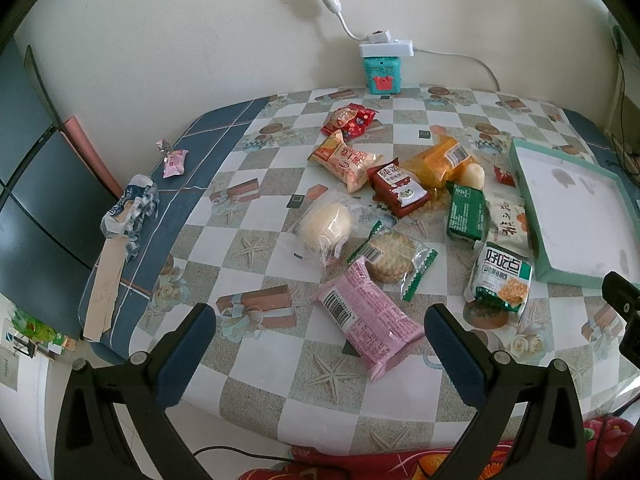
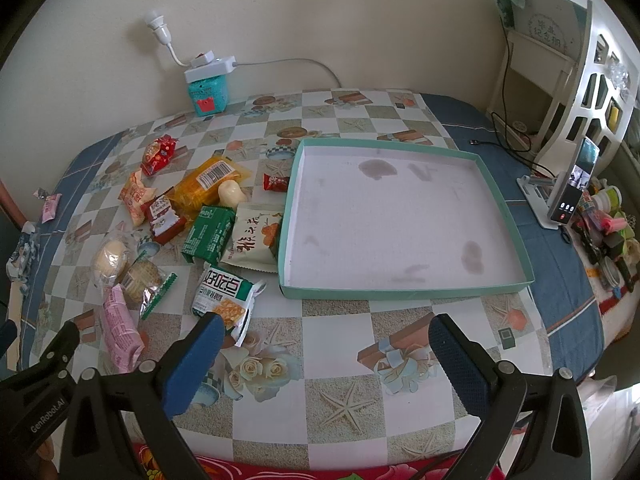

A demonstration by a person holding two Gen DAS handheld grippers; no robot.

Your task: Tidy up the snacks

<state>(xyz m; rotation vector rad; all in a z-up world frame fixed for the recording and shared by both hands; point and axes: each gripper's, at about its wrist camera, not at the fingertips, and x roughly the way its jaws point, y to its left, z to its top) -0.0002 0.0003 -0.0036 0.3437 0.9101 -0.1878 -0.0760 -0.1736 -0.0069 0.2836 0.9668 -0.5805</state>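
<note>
Several snack packets lie scattered on the checked tablecloth left of a shallow teal tray (image 2: pixel 404 294) with nothing in it, also seen at the right as the tray (image 1: pixel 520 200). A pink packet (image 1: pixel 370 314) lies just ahead of my left gripper (image 1: pixel 320 324), which is open and holds nothing. Beyond it sit a round cracker in clear wrap (image 1: pixel 390 256), a pale bun (image 1: pixel 326 226), a green packet (image 1: pixel 466 210) and an orange packet (image 1: pixel 440 160). My right gripper (image 2: pixel 326 334) is open near the table's front edge, its left finger beside a white-and-green cracker packet (image 2: pixel 224 298).
A teal box with a power strip and bulb holder (image 1: pixel 380 68) stands at the back wall. A phone on a stand (image 2: pixel 568 188) and small clutter sit at the right edge. Crumpled wrappers (image 1: pixel 132 208) lie at the left edge. A small pink packet (image 1: pixel 175 162) lies apart.
</note>
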